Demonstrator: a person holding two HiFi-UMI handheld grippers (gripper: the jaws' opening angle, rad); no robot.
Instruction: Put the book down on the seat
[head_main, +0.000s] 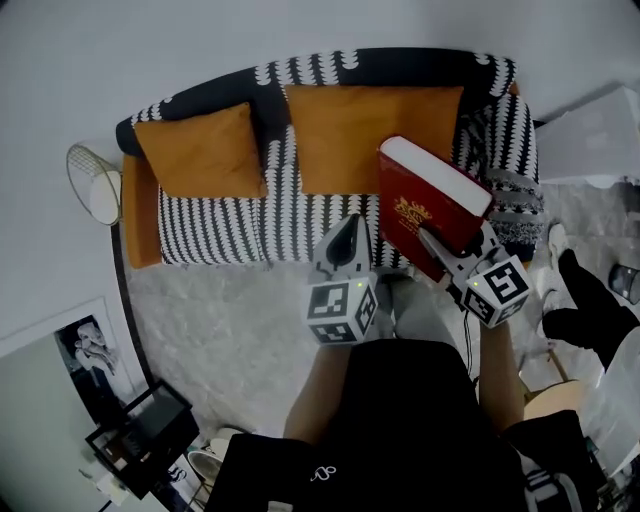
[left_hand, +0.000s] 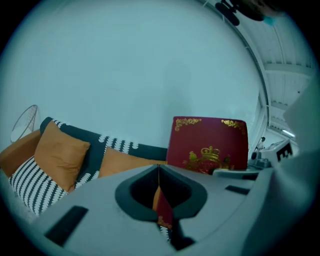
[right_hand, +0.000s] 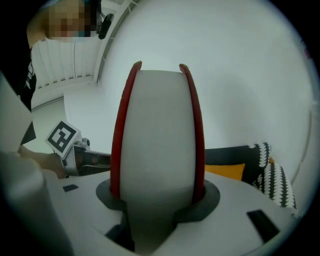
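My right tool (head_main: 443, 252) pinches the thick red book (head_main: 428, 200) at its lower edge and holds it tilted in the air over the right end of the striped sofa's seat (head_main: 225, 228). My left tool (head_main: 343, 243) is pressed together and empty, just beside the book.

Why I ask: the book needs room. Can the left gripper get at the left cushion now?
Probably yes: the left gripper holds nothing, and only bare striped seat lies between it and the left cushion.
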